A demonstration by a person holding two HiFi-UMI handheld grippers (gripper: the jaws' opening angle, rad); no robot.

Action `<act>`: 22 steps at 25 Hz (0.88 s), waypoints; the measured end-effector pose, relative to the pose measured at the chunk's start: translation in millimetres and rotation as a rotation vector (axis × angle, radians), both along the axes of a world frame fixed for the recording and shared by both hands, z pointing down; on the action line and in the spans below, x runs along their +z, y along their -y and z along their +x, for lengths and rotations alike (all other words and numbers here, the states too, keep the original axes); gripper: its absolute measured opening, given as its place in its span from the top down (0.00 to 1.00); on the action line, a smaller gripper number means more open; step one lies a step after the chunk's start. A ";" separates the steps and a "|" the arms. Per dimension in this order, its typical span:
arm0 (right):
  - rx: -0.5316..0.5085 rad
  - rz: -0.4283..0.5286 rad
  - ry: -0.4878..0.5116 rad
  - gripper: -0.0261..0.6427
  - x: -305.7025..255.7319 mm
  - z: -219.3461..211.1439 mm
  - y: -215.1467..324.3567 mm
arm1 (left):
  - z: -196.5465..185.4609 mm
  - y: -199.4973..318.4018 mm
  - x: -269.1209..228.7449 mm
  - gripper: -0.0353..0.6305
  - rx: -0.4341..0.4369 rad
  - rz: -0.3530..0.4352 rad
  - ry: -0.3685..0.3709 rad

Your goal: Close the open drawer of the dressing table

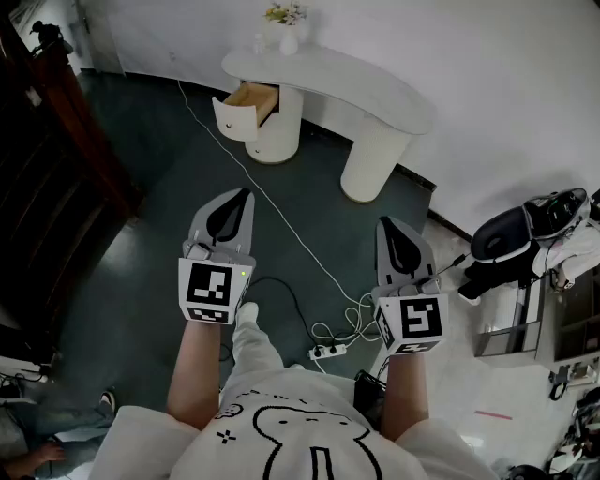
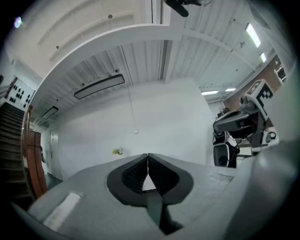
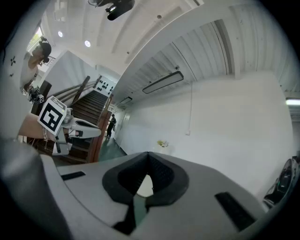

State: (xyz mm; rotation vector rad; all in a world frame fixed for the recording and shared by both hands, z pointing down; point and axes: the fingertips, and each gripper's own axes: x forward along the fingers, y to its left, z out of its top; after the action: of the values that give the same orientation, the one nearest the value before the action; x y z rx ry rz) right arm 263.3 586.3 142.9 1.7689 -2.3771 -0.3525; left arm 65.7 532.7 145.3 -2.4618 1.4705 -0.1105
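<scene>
The white dressing table [image 1: 370, 86] stands against the far wall in the head view. Its drawer [image 1: 246, 108] is pulled out at the left end, showing a wooden inside. My left gripper [image 1: 245, 195] is held well short of the table, over the dark floor, jaws shut and empty. My right gripper [image 1: 386, 225] hangs level with it to the right, also shut with nothing in it. In the left gripper view the left gripper [image 2: 148, 155] has its tips meeting; in the right gripper view the right gripper [image 3: 148, 154] does too.
A white cable [image 1: 272, 204] runs across the floor from the table to a power strip [image 1: 327, 352] near my feet. A dark wooden staircase [image 1: 47, 169] rises at the left. A vase of flowers [image 1: 284, 23] stands on the table. Equipment [image 1: 525, 234] crowds the right.
</scene>
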 end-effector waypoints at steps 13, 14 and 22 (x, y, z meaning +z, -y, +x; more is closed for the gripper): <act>-0.037 -0.015 0.008 0.97 -0.6 -20.6 57.0 | -29.5 53.4 -5.4 0.92 -0.044 -0.008 -0.021; -0.038 -0.017 0.008 0.97 -0.6 -24.1 65.1 | -34.6 61.6 -4.8 0.92 -0.050 -0.012 -0.022; -0.034 -0.051 0.008 0.97 2.8 -62.2 146.1 | -81.3 139.6 -0.6 0.92 -0.072 -0.036 -0.015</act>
State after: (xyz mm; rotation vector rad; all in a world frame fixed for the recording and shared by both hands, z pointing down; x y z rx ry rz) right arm 201.0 440.2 145.7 1.7132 -2.4015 -0.2872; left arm -15.6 393.0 144.7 -2.4432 1.5772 -0.1334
